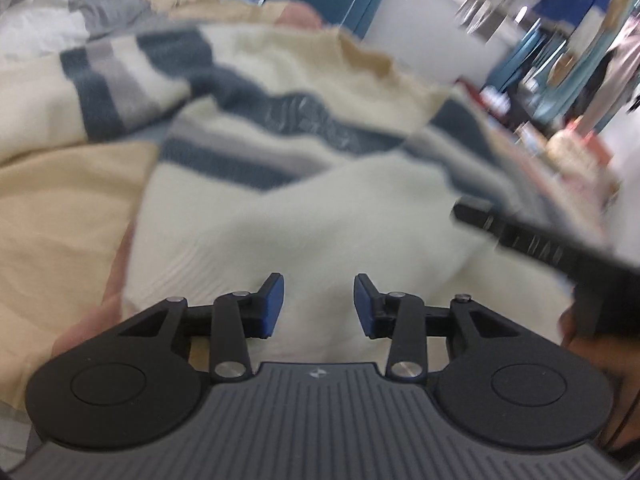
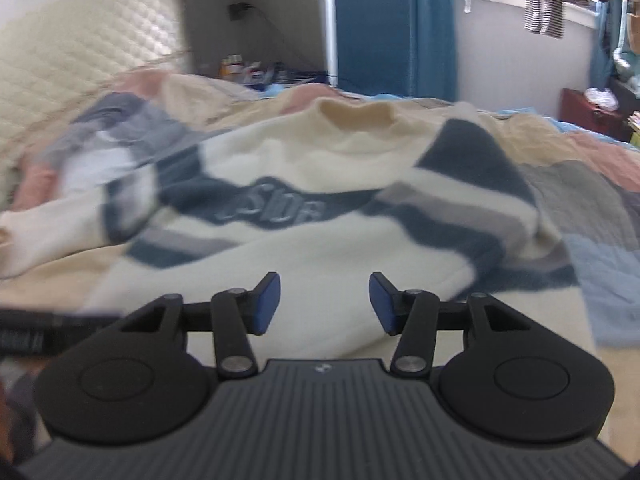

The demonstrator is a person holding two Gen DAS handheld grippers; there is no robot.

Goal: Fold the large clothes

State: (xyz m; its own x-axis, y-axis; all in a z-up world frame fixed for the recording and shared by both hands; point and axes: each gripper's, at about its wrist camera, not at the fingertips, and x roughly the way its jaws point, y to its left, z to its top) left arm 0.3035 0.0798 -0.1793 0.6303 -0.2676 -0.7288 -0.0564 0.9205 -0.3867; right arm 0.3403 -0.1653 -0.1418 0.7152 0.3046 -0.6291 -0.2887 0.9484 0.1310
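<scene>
Two parted tools point(image 1: 319, 304) point(image 2: 325, 303), sweater point(image 2: 320, 208) just beyond

We see open air above the sweater point(image 2: 320, 240) spread on the bed point(image 2: 600, 208) | quilted headboard point(image 2: 80, 52) walls the far left | blue panel point(image 2: 374, 36) stands beyond the bed | the right gripper point(image 1: 520, 236) crosses our right flank in the left wrist view.

Sweater point(image 2: 320, 216) (striped) beyond open claw point(image 2: 325, 302).

the sweater point(image 2: 304, 240) bears blurred raised letters on its dark chest band, unreadable.
</scene>
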